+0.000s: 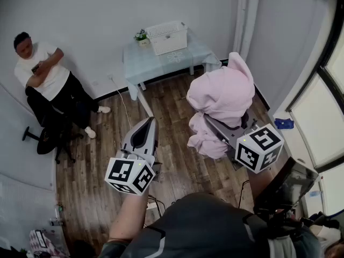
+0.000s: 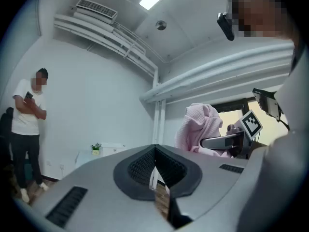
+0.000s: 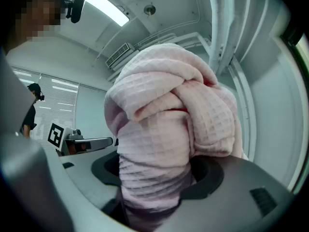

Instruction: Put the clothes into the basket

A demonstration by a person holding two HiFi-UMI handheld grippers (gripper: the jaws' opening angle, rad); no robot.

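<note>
My right gripper (image 1: 217,127) is shut on a bundle of pink waffle-knit clothes (image 1: 223,98), held high over the wooden floor. In the right gripper view the pink clothes (image 3: 166,129) fill the space between the jaws and bulge above them, hiding the fingertips. My left gripper (image 1: 146,127) is lower and to the left with its jaws together and nothing in them; its own view shows the jaws (image 2: 154,170) meeting along a line. The white basket (image 1: 167,36) stands on a small table (image 1: 185,58) by the far wall, well away from both grippers.
A small potted plant (image 1: 141,36) sits on the table beside the basket. A person (image 1: 45,71) sits on a chair at the left wall. A window sill with a blue object (image 1: 284,123) runs along the right. A cable (image 1: 126,112) trails across the wooden floor.
</note>
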